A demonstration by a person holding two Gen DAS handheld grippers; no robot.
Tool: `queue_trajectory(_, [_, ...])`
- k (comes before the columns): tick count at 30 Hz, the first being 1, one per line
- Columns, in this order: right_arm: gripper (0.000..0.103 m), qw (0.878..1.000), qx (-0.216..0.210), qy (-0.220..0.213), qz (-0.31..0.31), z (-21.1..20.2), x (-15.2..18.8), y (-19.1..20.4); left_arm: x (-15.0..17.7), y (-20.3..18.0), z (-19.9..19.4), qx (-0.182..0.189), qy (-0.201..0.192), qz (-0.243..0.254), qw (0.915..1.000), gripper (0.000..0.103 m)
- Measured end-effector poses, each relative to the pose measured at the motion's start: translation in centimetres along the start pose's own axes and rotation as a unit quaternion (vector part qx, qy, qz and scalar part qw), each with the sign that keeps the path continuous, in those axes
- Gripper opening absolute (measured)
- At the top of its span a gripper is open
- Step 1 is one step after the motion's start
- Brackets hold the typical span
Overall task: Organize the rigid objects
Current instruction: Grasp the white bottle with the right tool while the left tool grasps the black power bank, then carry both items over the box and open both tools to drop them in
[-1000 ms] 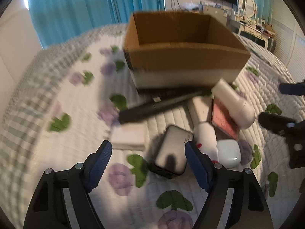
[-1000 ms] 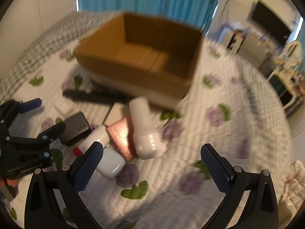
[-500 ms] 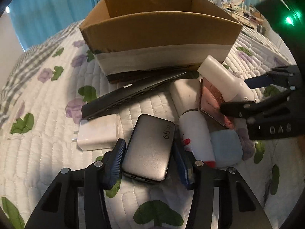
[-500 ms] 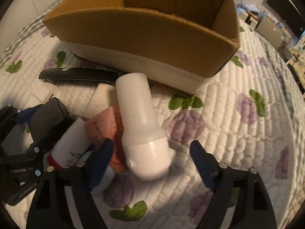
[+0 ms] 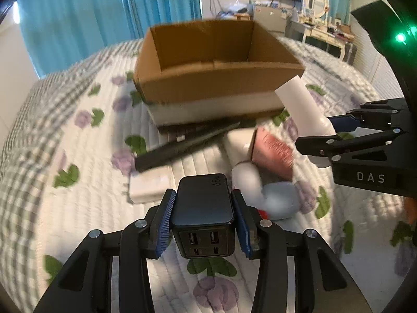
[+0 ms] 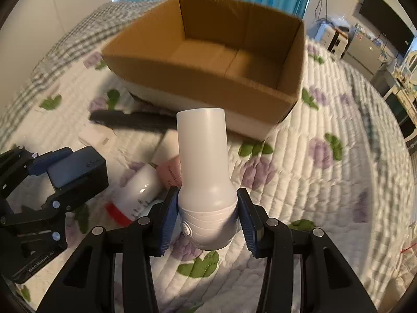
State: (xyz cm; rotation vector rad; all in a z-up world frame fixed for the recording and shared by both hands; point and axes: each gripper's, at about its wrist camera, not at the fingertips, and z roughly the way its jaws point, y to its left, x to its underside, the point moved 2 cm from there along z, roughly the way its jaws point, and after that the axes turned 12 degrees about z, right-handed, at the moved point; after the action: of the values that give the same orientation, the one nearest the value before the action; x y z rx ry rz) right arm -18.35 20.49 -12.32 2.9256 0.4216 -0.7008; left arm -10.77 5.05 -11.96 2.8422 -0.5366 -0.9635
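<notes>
My left gripper (image 5: 203, 219) is shut on a black 65 W charger (image 5: 202, 203) and holds it above the quilt; it also shows in the right wrist view (image 6: 75, 172). My right gripper (image 6: 206, 221) is shut on the wide end of a white bottle (image 6: 204, 172), lifted off the bed; the bottle also shows in the left wrist view (image 5: 302, 107). An open, empty cardboard box (image 5: 213, 78) (image 6: 208, 78) stands on the bed behind both.
On the quilt lie a long black bar (image 5: 182, 148), a white adapter (image 5: 148, 185), a pink box (image 5: 273, 151), a white red-capped bottle (image 6: 138, 190) and a pale blue case (image 5: 281, 200). Furniture stands at the far right.
Both grippers closed on their objects and lifted them: the left took the charger, the right took the white bottle. Both views pulled back from the pile.
</notes>
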Motion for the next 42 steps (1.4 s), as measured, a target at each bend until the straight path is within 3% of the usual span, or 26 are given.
queue_trajectory(6, [0.044, 0.999, 0.005, -0.032, -0.005, -5.2, -2.7, 0.5, -3.5, 2.0, -3.7, 0.006, -0.054, -0.013, 0.9985, 0.043])
queue_trajectory(9, [0.044, 0.998, 0.002, -0.057, -0.007, -7.8, -4.7, 1.1, -6.3, 3.0, -5.2, -0.009, -0.084, -0.007, 0.9964, 0.043])
queue_trajectory(16, [0.044, 0.995, 0.003, -0.101, 0.012, -10.2, -10.5, 0.4, -13.8, 5.7, -4.5, -0.049, -0.127, 0.01, 0.9906, 0.044])
queue_trajectory(23, [0.044, 0.993, 0.012, -0.111, 0.039, -7.1, -16.3, -1.4, -19.1, 7.3, 0.9, -0.034, -0.117, -0.002, 0.9925, 0.044])
queue_trajectory(32, [0.044, 0.996, -0.003, -0.074, 0.048, 0.3, -17.8, -2.7, -18.7, 7.3, 8.0, -0.003, -0.102, -0.008, 0.9947, 0.044])
queue_trajectory(38, [0.044, 0.997, -0.008, -0.055, 0.05, 3.1, -17.9, -3.1, -18.6, 7.5, 9.1, 0.009, -0.104, -0.008, 0.9945, 0.044])
queue_trajectory(42, [0.044, 0.997, -0.006, -0.054, 0.051, 3.7, -18.0, -3.1, -18.8, 7.5, 6.9, -0.004, -0.148, 0.013, 0.9888, 0.045])
